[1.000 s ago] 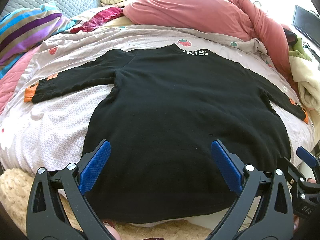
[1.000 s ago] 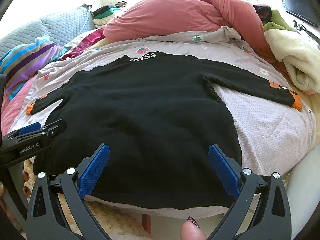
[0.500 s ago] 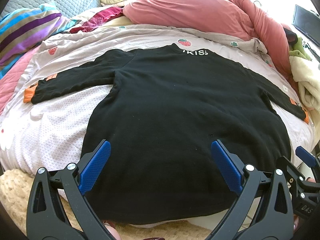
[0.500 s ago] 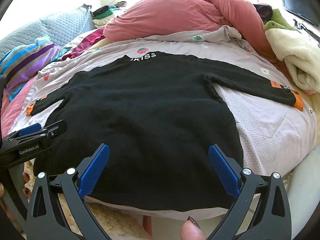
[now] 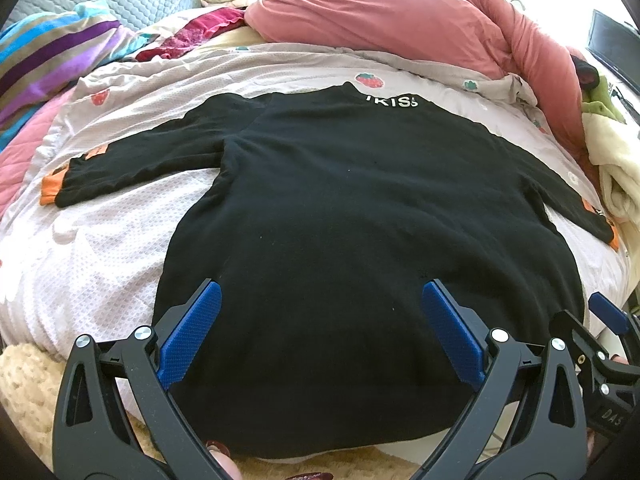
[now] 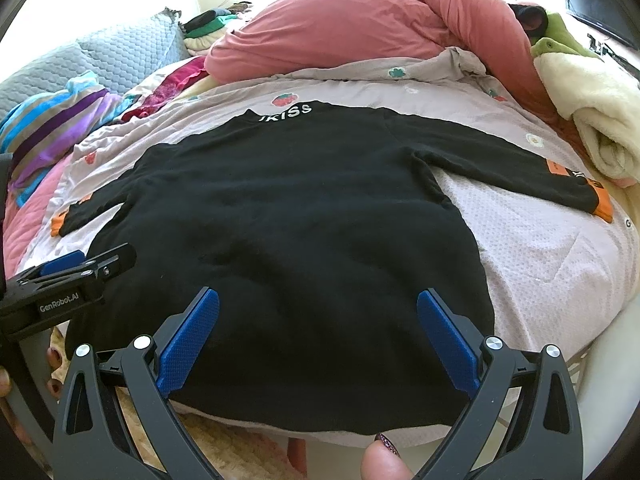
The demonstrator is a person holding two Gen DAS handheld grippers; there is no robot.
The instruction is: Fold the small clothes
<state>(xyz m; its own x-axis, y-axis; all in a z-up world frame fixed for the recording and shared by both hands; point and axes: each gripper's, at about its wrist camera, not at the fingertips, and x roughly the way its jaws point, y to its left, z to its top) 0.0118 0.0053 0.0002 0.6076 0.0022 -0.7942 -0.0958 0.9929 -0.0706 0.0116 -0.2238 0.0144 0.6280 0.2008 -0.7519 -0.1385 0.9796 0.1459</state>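
Now, left gripper (image 5: 322, 328): your jaws stand wide apart with nothing between the blue pads, hovering above the near hem of the garment.
Right gripper (image 6: 318, 330): yours here is spread just as wide and empty, also over the hem; from the left wrist view its black frame and one blue tip show at the right edge (image 5: 600, 344).
Left gripper from the right wrist view: its black body (image 6: 68, 286) pokes in from the left, just above the garment's near left corner.
Black long-sleeved knit top (image 5: 360, 240): it lies flat and unfolded, spread across the bed with the collar at the far side and the hem towards you; white lettering sits at the collar.
Sleeves: both are stretched out sideways, each ending in an orange cuff, the left one (image 5: 50, 190) and the right one (image 6: 600, 204) resting on the cover.
Pale pink honeycomb-textured bed cover with strawberry prints (image 5: 92, 248): it lies directly under the top and shows on both sides of it.
Bulky salmon-pink duvet (image 6: 352, 28): bunched up beyond the collar, well apart from your jaws.
Striped blue, purple and brown cloth (image 5: 48, 60): heaped at the far left.
Cream fleece blanket (image 6: 600, 112): rolled at the far right, near the right cuff.
Fluffy beige rug (image 5: 28, 396): below the bed's near edge.
Your fingertip with dark polished nail (image 6: 382, 458): at the bottom of the right wrist view.
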